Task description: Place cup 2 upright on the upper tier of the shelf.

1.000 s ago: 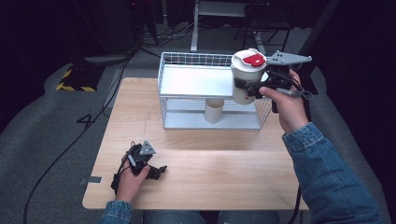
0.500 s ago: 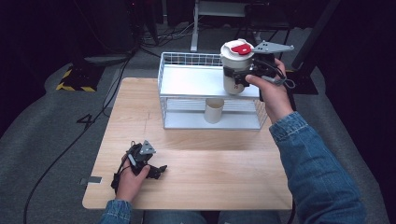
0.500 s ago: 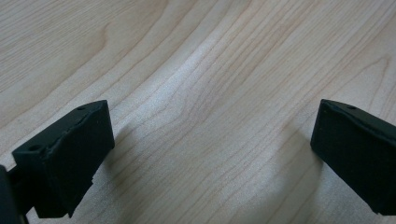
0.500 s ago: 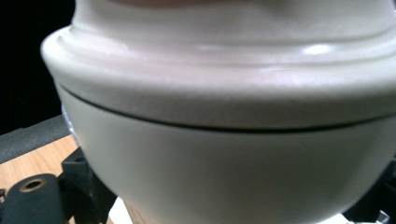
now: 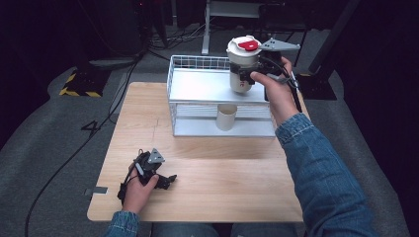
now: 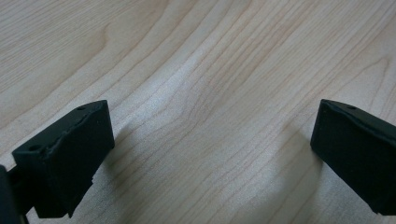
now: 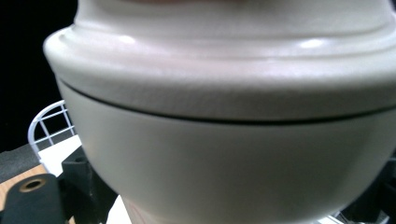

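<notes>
One white lidded container (image 5: 243, 64), red tab on lid, clamped in right gripper (image 5: 257, 74), held above top shelf of white wire rack (image 5: 197, 86); rack rim just beside it; small cream cup (image 5: 227, 117) on lower shelf beneath; left gripper (image 5: 157, 174) rests near wooden table (image 5: 222, 182) front, jaws spread wide, nothing between.

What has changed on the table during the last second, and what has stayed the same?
The right tool, shut on the white container with a red lid tab, carried it leftward from past the rack's right end to above the wire rack's top shelf. Nothing was taken or released. The left tool stays resting open on the wooden table, and the small cup remains on the lower shelf.
</notes>
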